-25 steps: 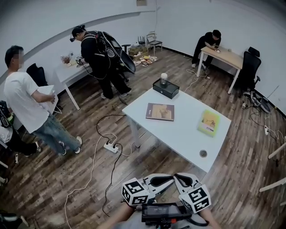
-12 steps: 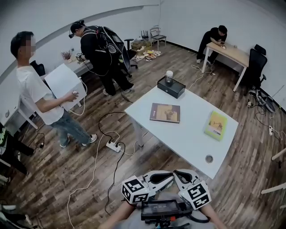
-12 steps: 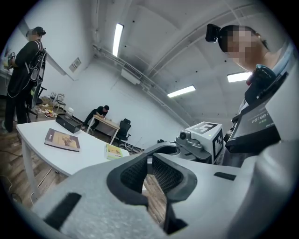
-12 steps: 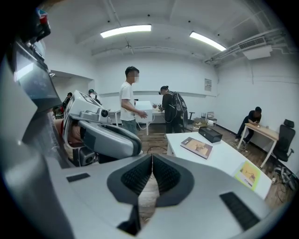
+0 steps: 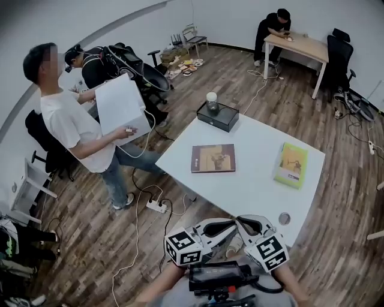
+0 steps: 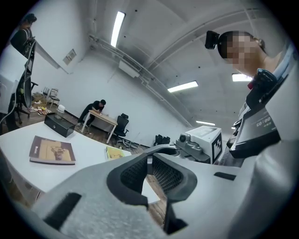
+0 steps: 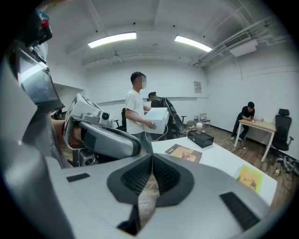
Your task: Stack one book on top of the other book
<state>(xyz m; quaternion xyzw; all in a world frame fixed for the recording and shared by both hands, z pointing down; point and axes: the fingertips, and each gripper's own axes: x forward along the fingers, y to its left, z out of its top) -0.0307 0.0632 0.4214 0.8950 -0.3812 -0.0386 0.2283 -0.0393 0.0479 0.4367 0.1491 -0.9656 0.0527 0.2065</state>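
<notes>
Lying flat and well apart on the white table [image 5: 249,190], the brown book [image 5: 213,158] sits toward its left side and the yellow-green book [image 5: 291,165] near its right edge. Left gripper [image 5: 228,230] and right gripper [image 5: 242,223] hang at the near table edge, both clenched, jaws together on nothing.

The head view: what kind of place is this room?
Probably an office workroom or lab: a white table, a wooden desk with an office chair by the wall, and a power strip with loose cables on the wooden floor.
</notes>
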